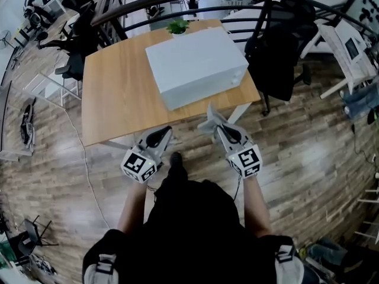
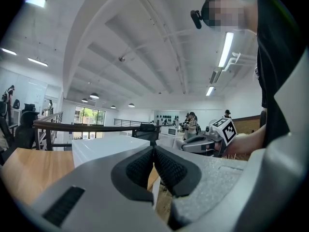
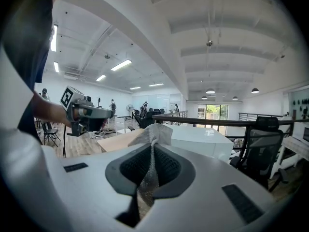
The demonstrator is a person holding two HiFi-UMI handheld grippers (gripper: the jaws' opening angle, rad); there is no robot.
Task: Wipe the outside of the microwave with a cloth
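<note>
Between the right tongs (image 3: 152,151) hangs a grey cloth (image 3: 153,132). These tongs are pressed tight on it. The top of the cloth puffs out above the tips, and a thin strip runs down between the dark pads. The left tongs (image 2: 153,151) are pressed together too, with nothing between them. Their bumpy dark pads meet in a line.

Both tongs point forward, side by side and a little apart, at the near edge of the desk (image 1: 115,93). A person (image 1: 189,229) holds them, and the person's dark top fills the bottom of the head view.

Just past the tongs sits the microwave (image 1: 195,64). It is a white box. It stands on the right half of the desk, turned a bit so that one corner points at the near edge. The cloth is near the front of the microwave but does not touch it. The left tongs are further from it, by the bare wood of the desk.

A small green plant (image 1: 177,25) sits at the far edge of the desk, just behind the microwave. A black chair (image 1: 278,46) stands at the right side of the desk. A dark curved railing (image 1: 177,6) runs behind the desk. The floor (image 1: 308,152) all around is shiny wood.
</note>
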